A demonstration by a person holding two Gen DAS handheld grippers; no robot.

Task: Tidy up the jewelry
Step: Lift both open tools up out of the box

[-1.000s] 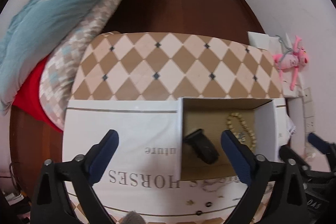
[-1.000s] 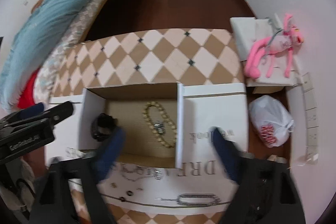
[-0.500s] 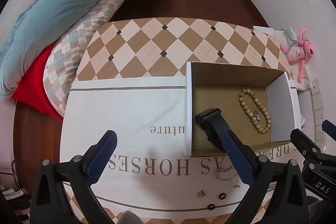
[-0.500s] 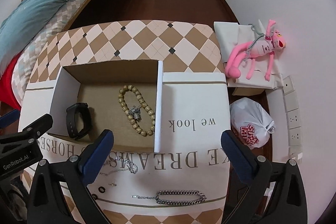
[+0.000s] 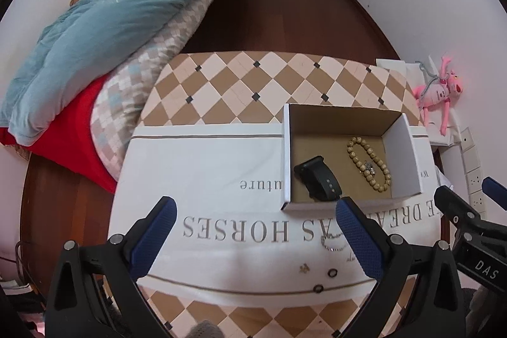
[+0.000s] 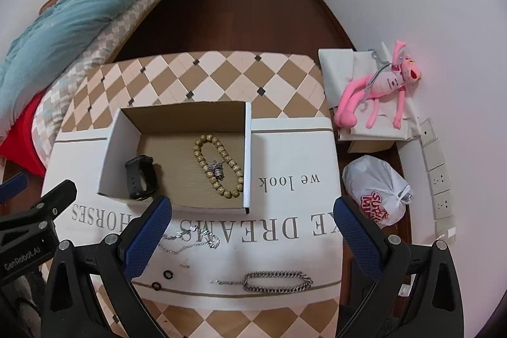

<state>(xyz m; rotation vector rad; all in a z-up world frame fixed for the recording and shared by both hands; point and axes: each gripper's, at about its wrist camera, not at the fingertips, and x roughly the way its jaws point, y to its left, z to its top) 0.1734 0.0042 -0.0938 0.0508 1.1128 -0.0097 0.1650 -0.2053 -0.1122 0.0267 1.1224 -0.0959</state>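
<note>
1. Right wrist view reads the white cloth (image 6: 285, 243) upside down: "E DREAMS", "HORSES" and "we look" in grey serif capitals and lowercase; the left wrist view adds "uture" and "AS HORSES". The other gripper's body shows "GenRobot.AI" in the right view and "DAS" in the left view. A white plastic bag (image 6: 377, 192) off the box's right carries red lettering, partly legible.
2. Cardboard box (image 6: 177, 119), white outside and brown inside, sits open on the cloth. Inside it the beaded bracelet (image 6: 218, 167), round tan beads in a long oval with a small silver charm, runs its long axis from the box's far wall toward its near wall. Left of it in the box lies a black smooth-strapped watch (image 6: 141, 178), lengthwise the same way.
3. Near side of the box, on the cloth: a thin silver chain (image 6: 193, 239) in loose loops, a heavy flat-link silver chain (image 6: 275, 281) lying crosswise, and 2 small black rings (image 6: 161, 280).
4. Right gripper (image 6: 252, 238) hovers over the cloth before the box, blue textured pads spread wide, grasping nothing. Left gripper (image 5: 253, 238) likewise stands spread and empty, left of the box's near corner.
5. Checkered tan-and-cream table (image 6: 221, 75) lies beneath the cloth; a pink plush toy (image 6: 380, 87) rests right of the box.
</note>
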